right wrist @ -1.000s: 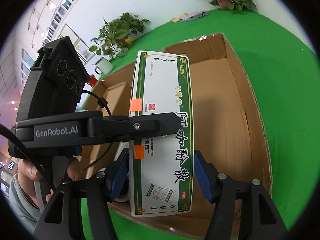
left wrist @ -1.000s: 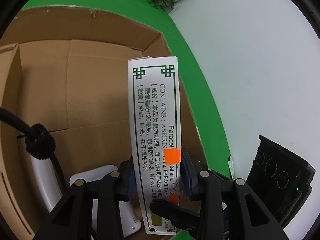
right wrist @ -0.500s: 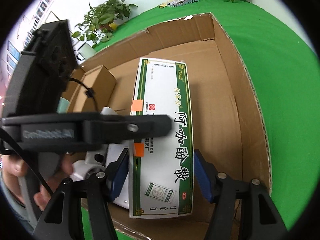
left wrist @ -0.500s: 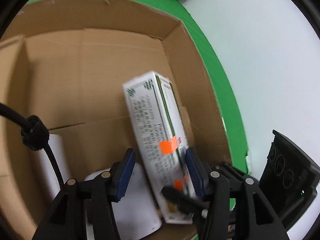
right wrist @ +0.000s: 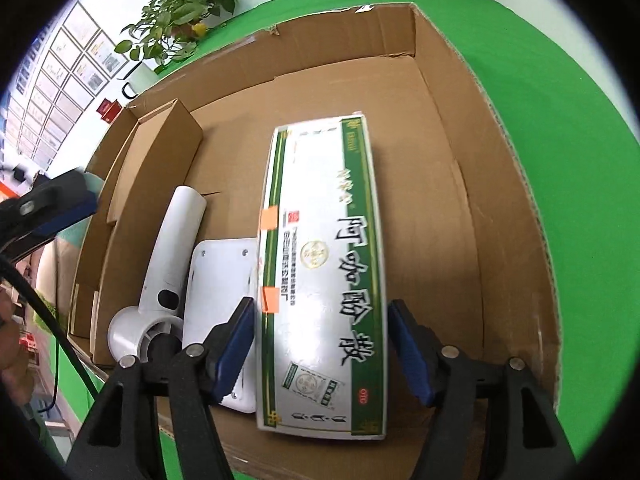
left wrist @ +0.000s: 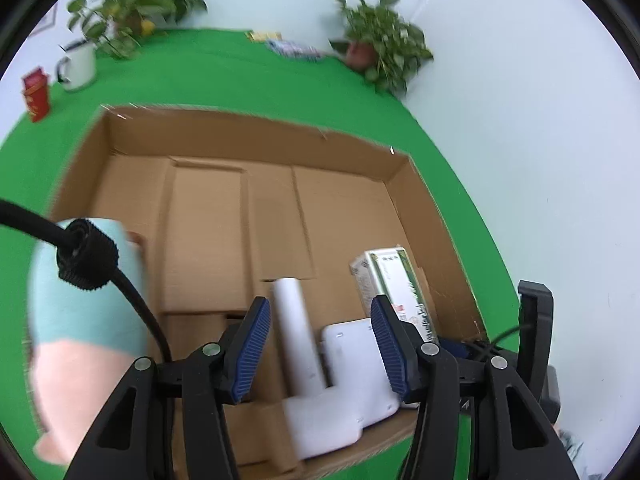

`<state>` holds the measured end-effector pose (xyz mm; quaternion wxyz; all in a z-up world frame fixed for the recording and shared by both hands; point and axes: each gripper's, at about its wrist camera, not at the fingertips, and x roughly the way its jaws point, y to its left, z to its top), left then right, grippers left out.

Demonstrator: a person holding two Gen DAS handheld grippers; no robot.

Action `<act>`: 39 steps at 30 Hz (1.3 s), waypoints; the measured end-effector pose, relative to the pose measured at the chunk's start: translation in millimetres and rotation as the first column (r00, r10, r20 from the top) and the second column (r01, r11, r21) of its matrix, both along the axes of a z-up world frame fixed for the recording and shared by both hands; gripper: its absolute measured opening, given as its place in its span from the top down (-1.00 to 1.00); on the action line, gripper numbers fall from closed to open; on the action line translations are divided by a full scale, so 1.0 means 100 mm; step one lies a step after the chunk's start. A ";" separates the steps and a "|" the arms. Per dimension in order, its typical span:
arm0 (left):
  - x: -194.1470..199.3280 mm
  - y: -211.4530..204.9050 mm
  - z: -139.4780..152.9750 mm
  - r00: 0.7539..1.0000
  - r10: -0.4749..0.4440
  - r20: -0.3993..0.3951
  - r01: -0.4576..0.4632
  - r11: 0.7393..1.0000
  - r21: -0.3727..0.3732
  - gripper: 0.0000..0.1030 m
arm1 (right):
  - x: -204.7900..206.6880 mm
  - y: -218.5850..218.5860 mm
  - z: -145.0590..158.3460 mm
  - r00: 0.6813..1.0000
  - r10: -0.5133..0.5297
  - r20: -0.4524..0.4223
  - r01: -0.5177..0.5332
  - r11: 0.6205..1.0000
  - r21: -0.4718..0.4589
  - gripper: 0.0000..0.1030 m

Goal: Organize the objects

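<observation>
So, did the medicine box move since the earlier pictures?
Yes. The medicine box went down from above the rim into the cardboard box, beside the white device.

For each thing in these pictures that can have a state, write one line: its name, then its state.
Carton: open-topped, partly filled.
Medicine box: closed, lying in the carton, between the right gripper's pads.
White device: lying flat in the carton.
Left gripper: open, empty.
Right gripper: open, jaws just widened, pads off the box.
Mug: upright.
</observation>
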<state>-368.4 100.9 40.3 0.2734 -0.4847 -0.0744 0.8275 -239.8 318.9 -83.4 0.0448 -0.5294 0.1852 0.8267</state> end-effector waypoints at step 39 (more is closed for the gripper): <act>1.56 -0.46 -0.88 0.736 0.203 -0.646 -0.452 0.858 -0.244 -0.99 | 0.76 -1.13 0.10 0.865 0.035 -0.500 0.205 0.886 0.417 -0.98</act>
